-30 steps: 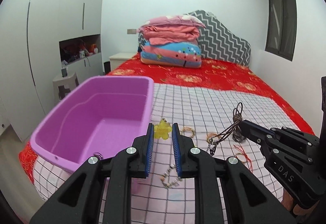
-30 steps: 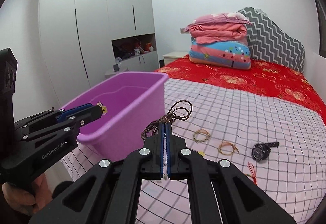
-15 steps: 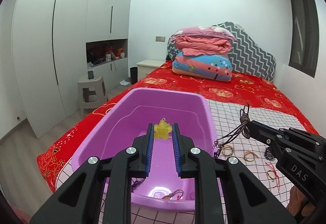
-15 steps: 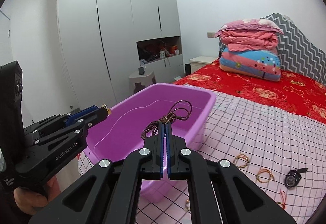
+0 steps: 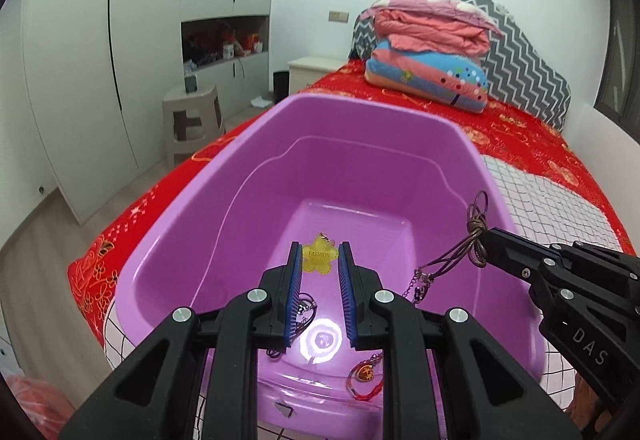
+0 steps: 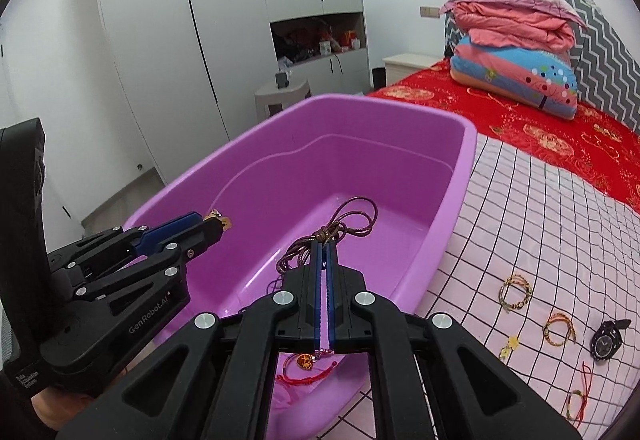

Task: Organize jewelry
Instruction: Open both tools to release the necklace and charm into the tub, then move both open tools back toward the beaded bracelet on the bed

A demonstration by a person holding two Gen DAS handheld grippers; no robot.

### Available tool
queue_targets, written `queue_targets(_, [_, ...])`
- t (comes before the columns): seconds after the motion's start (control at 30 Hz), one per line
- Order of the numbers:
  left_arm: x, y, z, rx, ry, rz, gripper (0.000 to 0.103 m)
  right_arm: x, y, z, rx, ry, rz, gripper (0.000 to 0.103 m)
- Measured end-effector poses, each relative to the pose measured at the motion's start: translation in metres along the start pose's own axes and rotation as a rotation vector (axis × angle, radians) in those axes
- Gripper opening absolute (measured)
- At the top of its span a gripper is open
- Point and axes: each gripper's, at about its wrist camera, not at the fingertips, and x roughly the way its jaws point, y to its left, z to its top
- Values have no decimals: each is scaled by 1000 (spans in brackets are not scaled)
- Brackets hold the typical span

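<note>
A purple plastic tub (image 5: 360, 102) sits on the bed's left side. My left gripper (image 5: 319, 260) hangs over its inside, shut on a yellow flower charm (image 5: 318, 258) marked "FASHION". To its right, my right gripper (image 5: 486, 240) is shut on a brown cord necklace (image 5: 476, 218), whose chain end dangles into the tub. In the right wrist view the cord (image 6: 344, 224) loops out past the shut right gripper (image 6: 324, 246), with the left gripper (image 6: 212, 226) at the left. A red cord bracelet with a gold charm (image 5: 366, 376) lies on the tub floor.
On the checked cloth to the tub's right lie woven bracelets (image 6: 514, 290), a black watch (image 6: 608, 336), a small yellow charm (image 6: 510, 344) and a red cord (image 6: 580, 396). Folded quilts (image 5: 432, 56) are stacked at the headboard. A grey stool (image 5: 192, 120) stands beside white wardrobes.
Both grippers have swung left, from above the checked cloth to over the tub, each carrying its piece. Their grips have not changed.
</note>
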Motion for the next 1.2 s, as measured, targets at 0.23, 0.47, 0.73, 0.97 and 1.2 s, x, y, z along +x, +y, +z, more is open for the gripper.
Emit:
queue_targets(0.23, [16,9,-2,-15,48,21,19,11,3,-3,-14,30,-32,3])
queue_targets(0.47, [21,7,1,-8,68,41,19,16,-2,2,-18,50,-43,5])
queue_targets(0.73, [2,12,4,-33,25,103,77,2,-4,4,-31,15,-62,23])
queue_targets(0.97, [-3,10,2,-47,35,104,80,-10,-7,0,-25,7,-66,23])
queue_targets(1.2, [-12,4,-5,-51,37,109,89,-20,-16,-8,5,9,-65,29])
